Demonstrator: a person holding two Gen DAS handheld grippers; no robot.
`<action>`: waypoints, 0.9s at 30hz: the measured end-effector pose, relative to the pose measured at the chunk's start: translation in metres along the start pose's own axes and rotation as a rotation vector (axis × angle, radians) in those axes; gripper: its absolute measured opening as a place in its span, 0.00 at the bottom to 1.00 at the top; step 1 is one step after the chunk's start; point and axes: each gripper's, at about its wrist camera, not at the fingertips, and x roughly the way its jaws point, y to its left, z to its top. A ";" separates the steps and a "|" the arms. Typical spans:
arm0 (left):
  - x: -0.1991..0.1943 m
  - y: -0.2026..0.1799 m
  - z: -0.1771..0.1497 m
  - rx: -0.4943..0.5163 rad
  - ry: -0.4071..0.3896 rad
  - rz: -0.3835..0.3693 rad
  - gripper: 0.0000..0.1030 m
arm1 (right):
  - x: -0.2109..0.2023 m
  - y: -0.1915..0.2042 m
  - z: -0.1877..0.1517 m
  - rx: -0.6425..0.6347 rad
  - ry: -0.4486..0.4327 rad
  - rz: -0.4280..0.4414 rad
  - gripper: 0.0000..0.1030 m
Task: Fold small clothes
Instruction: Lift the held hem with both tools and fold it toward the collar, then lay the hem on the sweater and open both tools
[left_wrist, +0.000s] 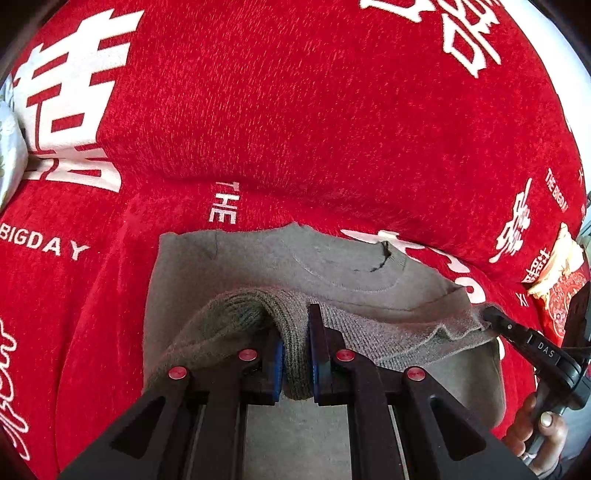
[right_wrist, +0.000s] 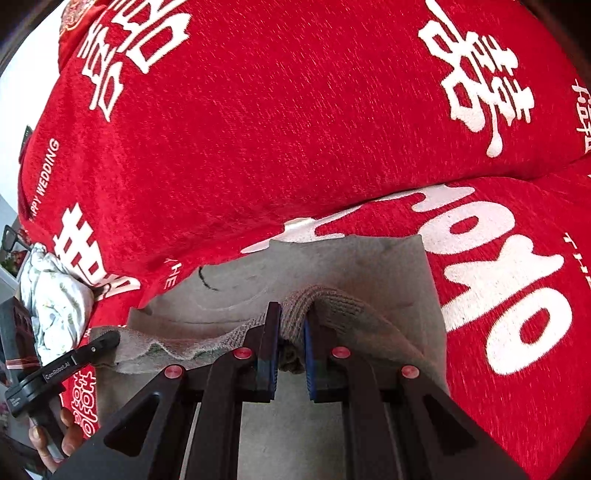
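Both tongs are clamped down on the same piece of clothing right now. The left tongs (left_wrist: 295, 332) have a thick bunch of the grey knit sweater (left_wrist: 258, 258) squeezed between the blue pads (left_wrist: 277, 363), with the ribbed hem puffing up over the left finger. The right tongs (right_wrist: 291, 332) are doing the same thing on the other end of that hem, fabric pinched tight between their pads (right_wrist: 309, 363).

From the left view you can see the right tongs off to the side, biting the far corner of the hem, with the person's right hand (left_wrist: 537, 424) wrapped around the handle below. The right view mirrors that: the left tongs grab the opposite corner and the left hand (right_wrist: 55, 432) shows at the bottom edge.

Between the two grips the hem runs in a wavy, slightly sagging line, lifted off the rest of the garment. The rest of the sweater lies flat beyond it, neckline (left_wrist: 384, 260) pointing away from the cameras, with a small dark mark near the collar.

It's all spread out on a red blanket (left_wrist: 295, 110) printed with big white characters and bits of text like "BIGDAY" and "HAPPY WEDDING". The blanket bulges up just behind the sweater.

Further out, there's a white floral-print cloth bundle (right_wrist: 55, 302) at the blanket's edge, and a red and cream patterned thing (left_wrist: 557, 280) on the other side that I can't really identify.
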 end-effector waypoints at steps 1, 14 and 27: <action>0.003 0.001 0.001 -0.005 0.008 -0.001 0.12 | 0.004 -0.001 0.001 0.000 0.004 -0.004 0.12; 0.069 0.041 0.015 -0.181 0.178 -0.085 0.14 | 0.051 -0.007 0.017 0.006 0.066 -0.030 0.19; 0.030 0.062 0.017 -0.308 0.039 -0.268 0.66 | 0.029 -0.002 0.015 -0.052 -0.013 -0.019 0.85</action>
